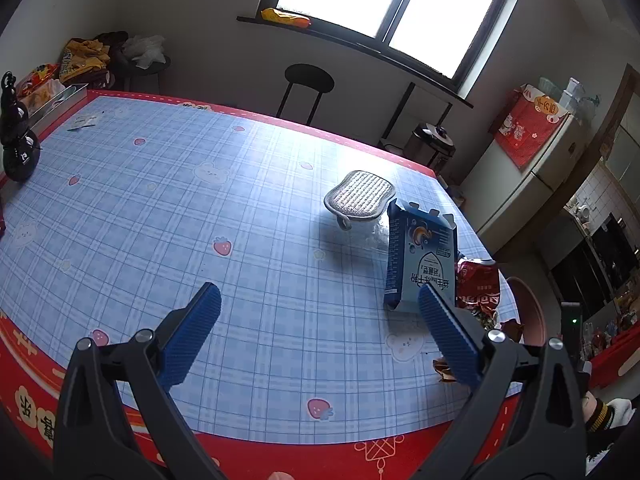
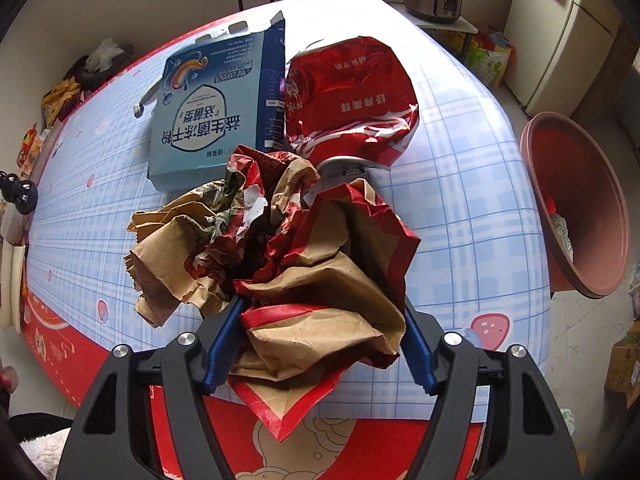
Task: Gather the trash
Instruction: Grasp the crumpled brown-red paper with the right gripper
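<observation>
My right gripper is shut on a crumpled brown and red paper bag, held above the table's near edge. Behind it a light blue carton stands on the table, and a red foil snack bag lies to its right. My left gripper is open and empty above the blue checked tablecloth. The blue carton also shows in the left wrist view, just beyond my right fingertip, with the red snack bag behind it.
A reddish-brown bin stands off the table's right edge, with some scraps inside. A grey mesh pad sits mid-table. A black gourd-shaped object and a metal tray stand at the far left. A black stool stands beyond the table.
</observation>
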Tool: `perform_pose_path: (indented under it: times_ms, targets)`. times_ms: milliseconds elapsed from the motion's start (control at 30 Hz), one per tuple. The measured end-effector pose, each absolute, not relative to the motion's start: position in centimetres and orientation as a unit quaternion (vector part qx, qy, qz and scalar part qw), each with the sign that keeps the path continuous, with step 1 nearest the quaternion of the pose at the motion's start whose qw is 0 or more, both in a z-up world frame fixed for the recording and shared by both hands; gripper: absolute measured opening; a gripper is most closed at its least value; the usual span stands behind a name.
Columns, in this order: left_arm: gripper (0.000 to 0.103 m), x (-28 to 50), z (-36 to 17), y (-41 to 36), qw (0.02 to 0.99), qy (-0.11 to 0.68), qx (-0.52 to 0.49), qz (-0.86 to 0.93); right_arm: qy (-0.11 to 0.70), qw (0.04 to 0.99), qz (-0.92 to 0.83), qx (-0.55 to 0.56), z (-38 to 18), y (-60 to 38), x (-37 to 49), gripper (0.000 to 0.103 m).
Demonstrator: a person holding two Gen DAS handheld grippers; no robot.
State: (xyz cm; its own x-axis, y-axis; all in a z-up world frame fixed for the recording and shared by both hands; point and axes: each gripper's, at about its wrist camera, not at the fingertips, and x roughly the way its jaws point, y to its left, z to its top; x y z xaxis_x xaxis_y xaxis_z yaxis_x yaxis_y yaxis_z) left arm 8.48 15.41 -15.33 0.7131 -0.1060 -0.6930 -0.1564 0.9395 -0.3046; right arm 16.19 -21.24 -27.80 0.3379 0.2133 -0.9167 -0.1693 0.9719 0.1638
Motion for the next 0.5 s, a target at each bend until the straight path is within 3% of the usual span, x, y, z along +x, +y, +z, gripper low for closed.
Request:
perform_pose_path:
  times_ms: [500]
  targets:
    - [0.097,13.1,-15.2,9.8,0.905,0.390,-0.156,-0.066,0.438,0.892,0.099,0.051,-16.4,-28.1,15.0,0.069]
